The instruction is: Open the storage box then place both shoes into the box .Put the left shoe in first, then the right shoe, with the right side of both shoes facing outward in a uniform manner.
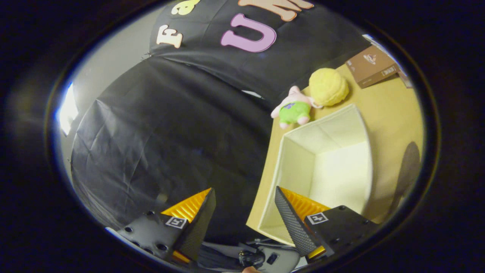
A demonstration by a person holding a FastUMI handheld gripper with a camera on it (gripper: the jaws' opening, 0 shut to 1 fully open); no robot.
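The white fabric storage box (295, 151) stands open on the tan table, its inside bare and lit. My gripper (245, 195) is open with nothing between its fingers. It is tilted and held off the table's edge. One finger (291, 223) overlaps the box's near corner; the other finger (197, 223) hangs in front of the black cloth wall.
Beyond the box lie a pink and green plush toy (294, 107) and a yellow plush ball (328, 87). A brown cardboard box (372, 66) sits at the table's far corner. The tan table (394, 113) has bare room beside the storage box, with a dark shadow on it.
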